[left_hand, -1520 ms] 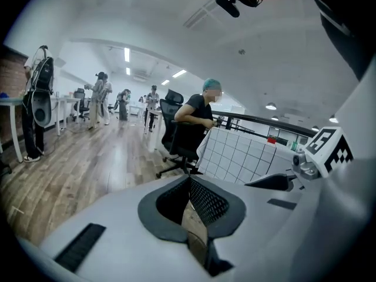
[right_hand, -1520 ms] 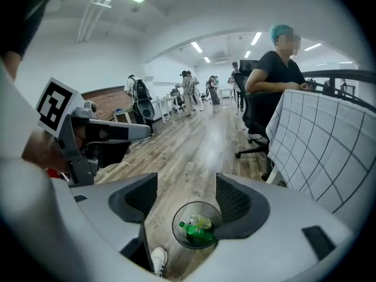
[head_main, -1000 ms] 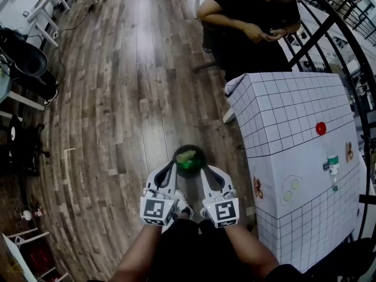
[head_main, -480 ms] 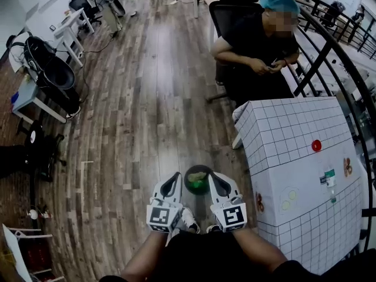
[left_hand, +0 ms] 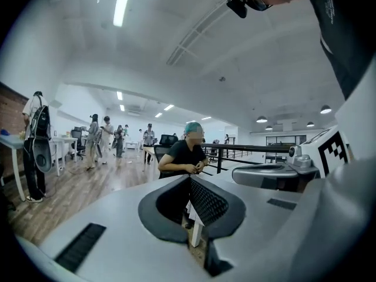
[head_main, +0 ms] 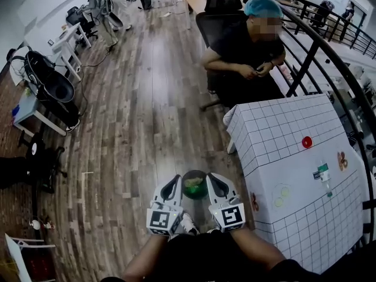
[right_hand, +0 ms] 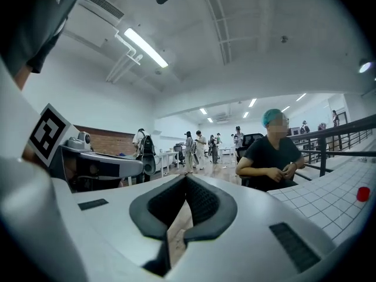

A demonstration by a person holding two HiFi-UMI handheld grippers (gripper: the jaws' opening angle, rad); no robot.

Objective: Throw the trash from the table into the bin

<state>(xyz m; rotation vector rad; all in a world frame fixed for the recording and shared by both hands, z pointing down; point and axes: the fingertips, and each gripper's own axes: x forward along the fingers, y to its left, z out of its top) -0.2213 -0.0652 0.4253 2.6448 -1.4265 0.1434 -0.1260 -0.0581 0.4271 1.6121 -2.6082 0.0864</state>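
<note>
While left gripper and right gripper are holding jaws closed, empty, bin is showing between them, trash lying inside.

1. No word, number or brand can be read anywhere in the scene.
2. Left cube, on the left hand-held gripper: a black-and-white square marker. It is a block pattern with no letters or digits.
3. Right cube, on the right hand-held gripper: the same kind of marker with a different block pattern and no writing.
4. Bottle, at the right of the desk: a green and white label with print too small to read.
</note>
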